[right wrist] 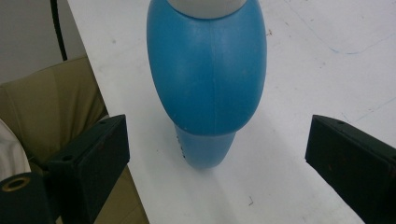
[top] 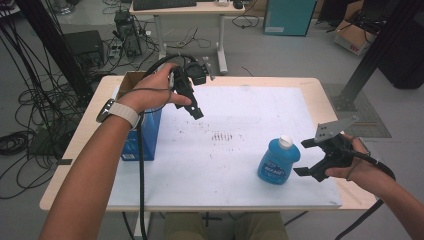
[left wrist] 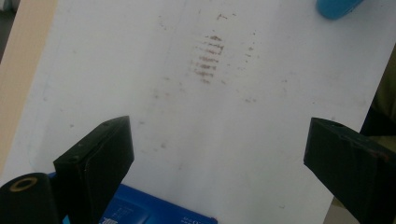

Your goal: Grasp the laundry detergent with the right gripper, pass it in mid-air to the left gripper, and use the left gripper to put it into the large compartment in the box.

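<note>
On the white sheet [top: 240, 125] covering the table [top: 320, 95], high view: one blue bottle [top: 278, 161] with a white cap [top: 285, 142], upright, near the front edge at the person's right. Right gripper [top: 306, 156] just beside it, level with its body, jaws spread, nothing between them, not touching. Left gripper [top: 195, 110] held above the sheet farther back, pointing down, jaws apart and empty. Blue box [top: 145, 135] at the left edge of the sheet, under the left forearm. Brown smudge [top: 221, 136] mid-sheet, well apart from the bottle.

Left gripper view: both jaws stand wide over bare sheet; smudge [left wrist: 208, 58] ahead; corner of the box [left wrist: 154, 212] at the bottom edge; a sliver of the bottle [left wrist: 337, 7] at the top right corner.

Right gripper view: bottle [right wrist: 207, 70] centred between the spread jaws but farther off than their tips; its bulging body is wider than its narrow base [right wrist: 204, 149]; cap [right wrist: 205, 7] at the top edge. A trouser leg [right wrist: 51, 112] shows beyond the table edge.

Step in hand, as judged: taking hold of the bottle with the right gripper. Handling notes:
- Advance straight until the widest part of the body sits between the pads, then close.
- Grip the bulge or just under it; the curved, smooth plastic may slide out if pinched high near the cap.
- Close evenly; a one-sided push could tip the bottle on its small base toward the near table edge.
- Keep the left gripper clear, or ready to steady.
</note>
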{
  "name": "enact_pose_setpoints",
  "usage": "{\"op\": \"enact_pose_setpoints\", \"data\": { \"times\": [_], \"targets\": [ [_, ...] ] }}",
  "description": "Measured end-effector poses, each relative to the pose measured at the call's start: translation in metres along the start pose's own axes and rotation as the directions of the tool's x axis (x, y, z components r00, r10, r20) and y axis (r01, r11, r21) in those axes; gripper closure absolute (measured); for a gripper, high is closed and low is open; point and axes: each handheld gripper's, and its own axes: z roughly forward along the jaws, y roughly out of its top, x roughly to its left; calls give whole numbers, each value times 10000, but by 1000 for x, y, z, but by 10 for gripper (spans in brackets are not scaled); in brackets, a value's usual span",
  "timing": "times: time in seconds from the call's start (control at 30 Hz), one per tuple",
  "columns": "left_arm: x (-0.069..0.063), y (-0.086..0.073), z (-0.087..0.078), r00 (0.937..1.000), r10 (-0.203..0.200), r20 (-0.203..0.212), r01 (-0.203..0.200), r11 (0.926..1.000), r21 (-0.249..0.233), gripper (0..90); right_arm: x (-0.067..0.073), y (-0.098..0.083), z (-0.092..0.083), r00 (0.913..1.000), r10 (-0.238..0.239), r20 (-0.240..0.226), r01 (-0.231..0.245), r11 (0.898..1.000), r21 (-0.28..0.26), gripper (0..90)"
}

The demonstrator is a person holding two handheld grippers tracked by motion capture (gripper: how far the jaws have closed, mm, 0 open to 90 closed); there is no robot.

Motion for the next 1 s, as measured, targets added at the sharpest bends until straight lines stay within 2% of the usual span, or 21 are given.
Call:
{"op": "enact_pose_setpoints", "data": {
  "times": [1.0],
  "targets": [
    [1,-1,0,10000,9,22,-9,10000,64,87,0,1,1,10000,-72,-32,72,10000,19,70]
  ]
}}
